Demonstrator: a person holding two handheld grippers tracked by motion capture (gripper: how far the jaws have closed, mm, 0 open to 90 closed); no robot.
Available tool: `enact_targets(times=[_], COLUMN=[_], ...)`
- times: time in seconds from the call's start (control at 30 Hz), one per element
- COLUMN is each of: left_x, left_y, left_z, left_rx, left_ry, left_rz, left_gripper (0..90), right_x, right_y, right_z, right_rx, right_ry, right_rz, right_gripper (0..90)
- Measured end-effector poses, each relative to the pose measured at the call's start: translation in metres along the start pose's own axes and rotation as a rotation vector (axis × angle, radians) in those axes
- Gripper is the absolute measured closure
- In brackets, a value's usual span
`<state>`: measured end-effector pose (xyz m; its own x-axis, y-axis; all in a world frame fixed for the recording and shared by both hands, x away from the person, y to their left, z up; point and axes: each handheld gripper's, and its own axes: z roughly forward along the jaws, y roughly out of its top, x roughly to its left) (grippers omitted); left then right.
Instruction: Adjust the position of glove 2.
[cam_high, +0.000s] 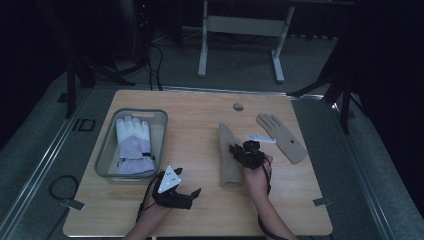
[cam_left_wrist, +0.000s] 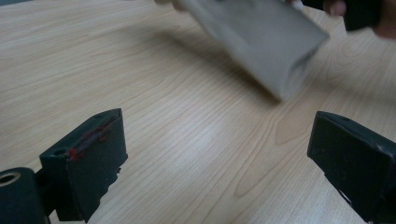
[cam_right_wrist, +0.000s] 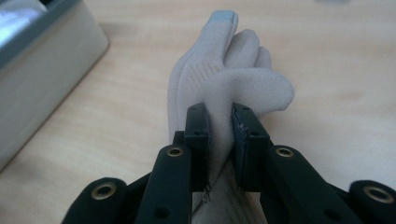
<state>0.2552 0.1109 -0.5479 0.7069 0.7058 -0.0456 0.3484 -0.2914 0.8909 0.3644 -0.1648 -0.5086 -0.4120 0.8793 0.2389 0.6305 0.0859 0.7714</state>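
Right tongs (cam_right_wrist: 219, 126) clamped on a fold of the beige glove (cam_right_wrist: 224, 70), pinched near one edge; the rest of the fabric is bunched beyond the pads and hangs loose. In the high view the glove (cam_high: 229, 157) is seen lying mid-desk, just left of the right tongs (cam_high: 245, 152). Left tongs (cam_left_wrist: 215, 158) held wide apart, nothing between them, low over bare desk (cam_left_wrist: 154, 107) near the front edge.

Risks, as judged: grip is on a thin fold only, so the fabric could be pulled out of the pads if lifted fast. The loose cuff end could be dragged across the desk & snagged. If carried toward the bin (cam_high: 102, 160), where a white glove (cam_high: 134, 145) already lies, the trailing end could be caught on the rim & left hanging outside. 2nd beige glove (cam_high: 282, 137), well apart to the right, prob. not disturbed. Small white item (cam_high: 260, 138) beside the right tongs could be knocked.
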Motion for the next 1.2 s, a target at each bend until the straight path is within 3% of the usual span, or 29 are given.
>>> enact_targets(times=[0.1, 0.13, 0.27, 0.43, 0.5, 0.6, 0.77, 1.0, 1.2], left_x=[0.0, 0.0, 0.0, 0.001, 0.001, 0.0, 0.001, 0.001, 0.002], left_y=[0.0, 0.0, 0.0, -0.001, -0.001, -0.002, -0.003, -0.003, -0.003], left_z=[-0.001, -0.001, 0.0, 0.0, 0.0, 0.0, 0.001, 0.001, 0.0], left_rx=[-0.002, -0.001, 0.0, -0.001, -0.004, -0.007, -0.004, -0.009, -0.015], left_ry=[0.002, 0.002, -0.002, -0.004, -0.005, -0.007, -0.01, -0.012, -0.015], left_rz=[-0.003, 0.0, -0.001, 0.0, 0.002, 0.003, 0.005, 0.004, -0.004], left_gripper=[4.6, 4.6, 4.6, 4.6, 4.6, 4.6, 4.6, 4.6, 4.6], right_x=[0.002, 0.003, 0.004, 0.006, 0.007, 0.008, 0.005, -0.011, -0.042], right_y=[-0.009, -0.019, -0.029, -0.036, -0.039, -0.04, -0.032, -0.013, -0.002], right_z=[0.005, 0.011, 0.019, 0.023, 0.025, 0.024, 0.011, -0.01, -0.026], right_rx=[0.026, 0.059, 0.109, 0.126, 0.127, 0.125, 0.104, 0.078, 0.047], right_ry=[-0.004, 0.0, -0.014, -0.023, -0.024, -0.005, 0.037, 0.076, 0.061], right_rz=[0.01, 0.012, -0.033, -0.097, -0.129, -0.155, -0.2, -0.249, -0.249], right_gripper=[77.6, 77.1, 75.3, 69.9, 62.4, 53.0, 49.0, 47.8, 49.3])
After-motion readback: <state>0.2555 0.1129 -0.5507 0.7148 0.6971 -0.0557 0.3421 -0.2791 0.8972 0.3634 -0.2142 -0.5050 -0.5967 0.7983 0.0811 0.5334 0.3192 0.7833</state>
